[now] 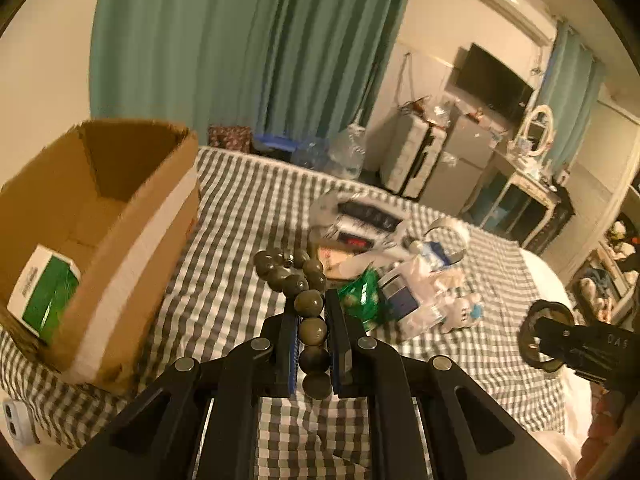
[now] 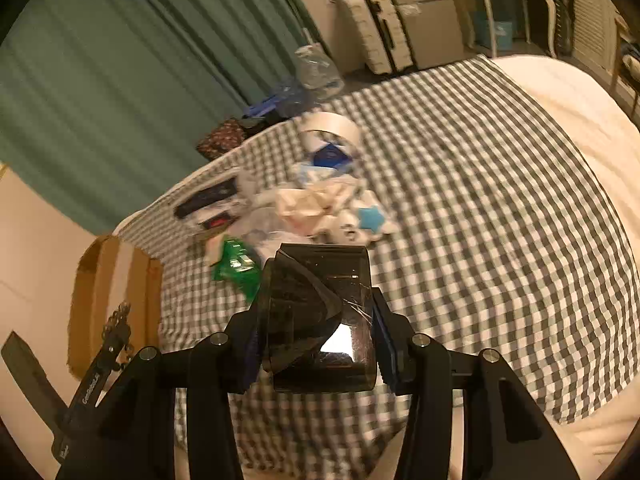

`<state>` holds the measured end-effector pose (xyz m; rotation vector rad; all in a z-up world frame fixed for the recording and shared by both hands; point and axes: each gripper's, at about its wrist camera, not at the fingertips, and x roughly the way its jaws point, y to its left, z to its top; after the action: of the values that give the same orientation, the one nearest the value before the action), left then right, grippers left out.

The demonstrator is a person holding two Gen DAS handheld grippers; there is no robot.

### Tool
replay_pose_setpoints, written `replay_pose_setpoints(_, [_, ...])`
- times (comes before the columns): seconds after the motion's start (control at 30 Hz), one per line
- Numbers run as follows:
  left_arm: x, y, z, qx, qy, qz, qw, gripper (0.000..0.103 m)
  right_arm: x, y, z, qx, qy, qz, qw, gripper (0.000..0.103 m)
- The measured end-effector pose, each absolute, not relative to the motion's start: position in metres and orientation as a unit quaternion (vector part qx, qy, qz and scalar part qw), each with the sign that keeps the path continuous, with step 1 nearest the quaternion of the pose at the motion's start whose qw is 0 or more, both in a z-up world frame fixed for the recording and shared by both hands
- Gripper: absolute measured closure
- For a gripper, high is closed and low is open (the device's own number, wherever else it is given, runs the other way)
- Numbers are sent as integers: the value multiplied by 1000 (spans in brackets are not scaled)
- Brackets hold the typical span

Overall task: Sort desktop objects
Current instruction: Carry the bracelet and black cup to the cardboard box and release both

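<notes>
My left gripper (image 1: 312, 312) is shut on a string of dark olive beads (image 1: 294, 276), held above the checkered bed cover, right of an open cardboard box (image 1: 120, 216) that holds a green and white carton (image 1: 46, 298). My right gripper (image 2: 316, 312) is shut on a roll of dark tape (image 2: 320, 320), lifted above the cover; it also shows in the left wrist view (image 1: 544, 334). A pile of loose objects (image 2: 304, 204) lies beyond both grippers: a green packet (image 2: 236, 268), a remote (image 2: 206, 198), a blue star toy (image 2: 370, 218), a white tape ring (image 2: 332, 124).
The bed has a grey-checked cover (image 2: 500, 200) with a white sheet at its right. Green curtains (image 1: 240, 40), suitcases (image 1: 416, 156), a TV (image 1: 492, 80) and a dresser (image 1: 520, 200) stand behind. A white power strip (image 1: 16, 420) lies at the lower left.
</notes>
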<state>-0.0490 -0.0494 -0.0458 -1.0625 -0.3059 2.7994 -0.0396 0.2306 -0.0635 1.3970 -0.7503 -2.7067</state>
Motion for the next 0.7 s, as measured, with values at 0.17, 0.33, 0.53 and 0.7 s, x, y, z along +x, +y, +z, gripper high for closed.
replay_pose_setpoints(0.17, [-46,-59,-13,-324,-91,939,71,92,-36,188,-33,431,-212,-876,43,57])
replay_pose_setpoints(0.33, [-51,-78,15,-320,-73,943,51,92,-40,133,-1,416,-183,-886,96,57])
replay_pose_setpoints(0.53, [-57,-115,41,-303,-64,950,27,92,-49,70,24,400,-160,-889,153,57])
replay_pose_setpoints(0.7, [-63,-151,45,-302,-63,951,-4,92,-63,15,28,404,-140,-882,201,57])
